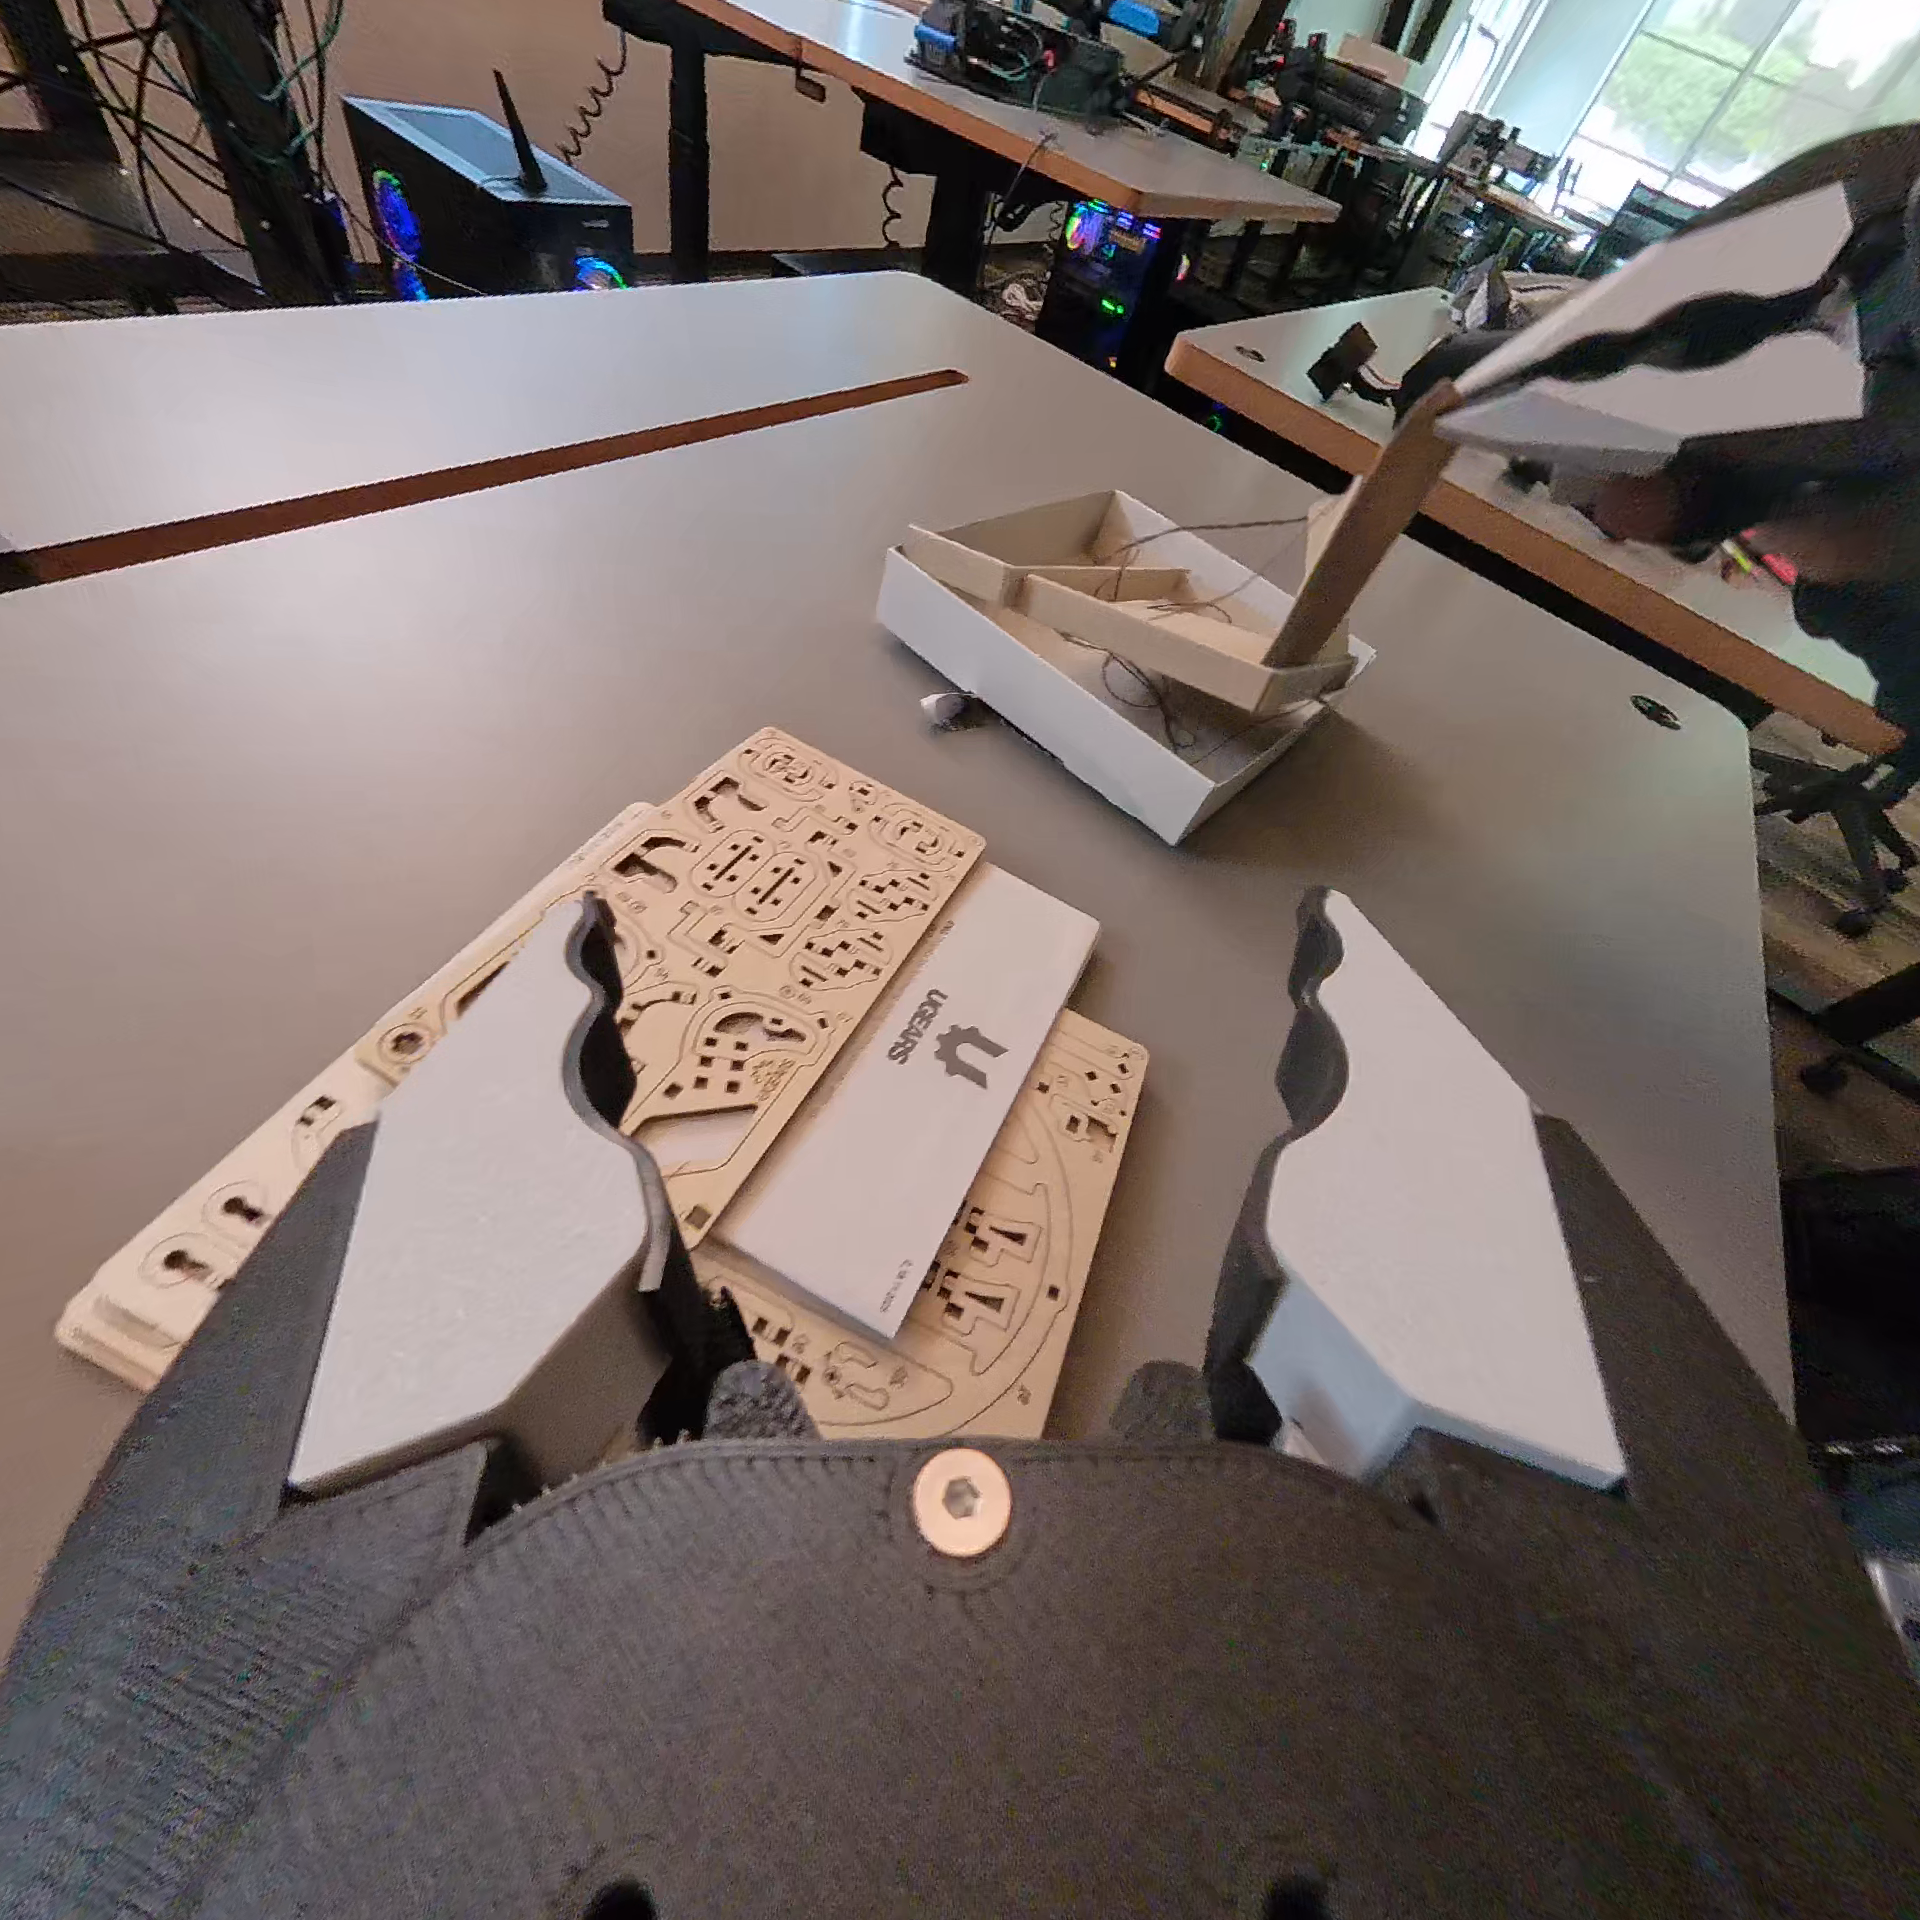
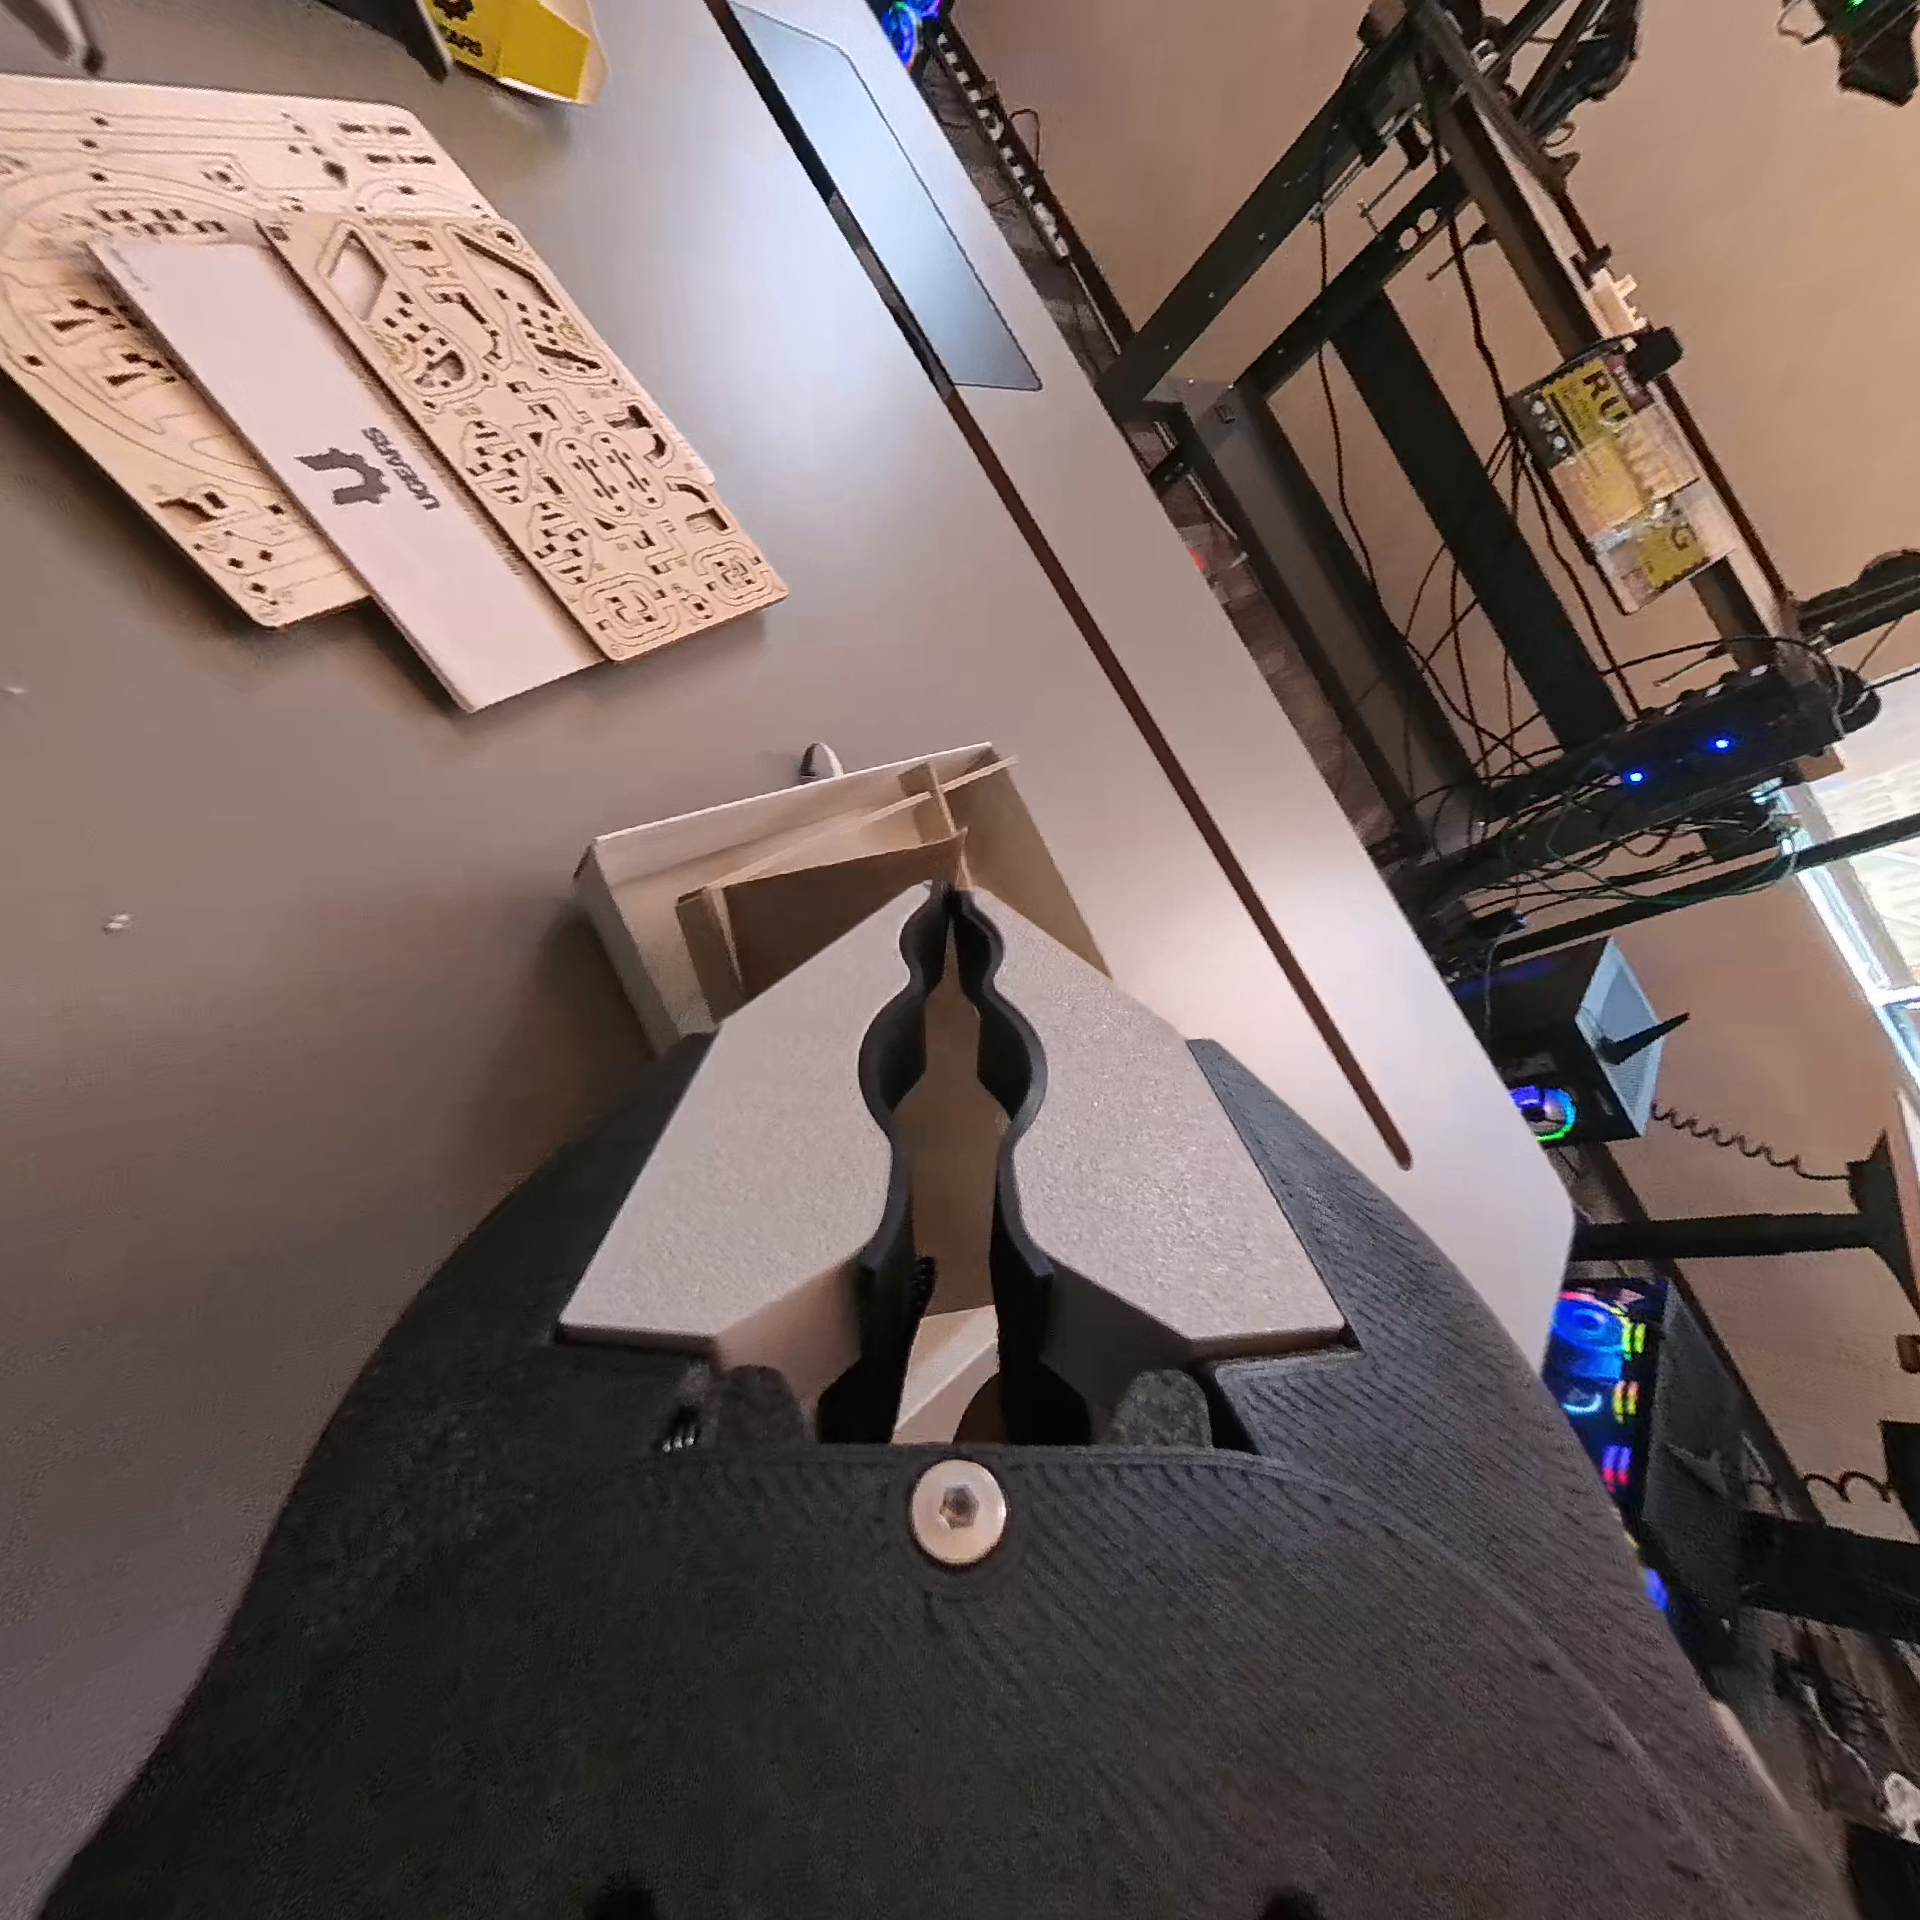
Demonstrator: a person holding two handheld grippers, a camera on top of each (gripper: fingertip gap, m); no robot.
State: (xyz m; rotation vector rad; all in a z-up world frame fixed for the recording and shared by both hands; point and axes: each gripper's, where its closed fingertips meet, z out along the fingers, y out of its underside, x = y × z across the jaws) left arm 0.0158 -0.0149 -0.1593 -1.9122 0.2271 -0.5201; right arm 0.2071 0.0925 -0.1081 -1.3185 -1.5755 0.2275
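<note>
At the near left of the grey table [image 1: 312, 644], a stack of pale laser-cut wooden sheets [image 1: 727, 935] lies flat, with a grey card bearing a printed logo [image 1: 935, 1091] resting across it. Left gripper [image 1: 945, 1049] hovers just above this stack, fingers spread wide apart, holding nothing. Farther right, a shallow white box [image 1: 1091, 686] sits on the table, with cardboard dividers [image 1: 1122, 623] and loose thin string inside. Right gripper [image 1: 1455, 400] at far right, fingers pressed together on the top end of a brown cardboard strip [image 1: 1351, 551]; the strip tilts, its lower end inside the box.
</note>
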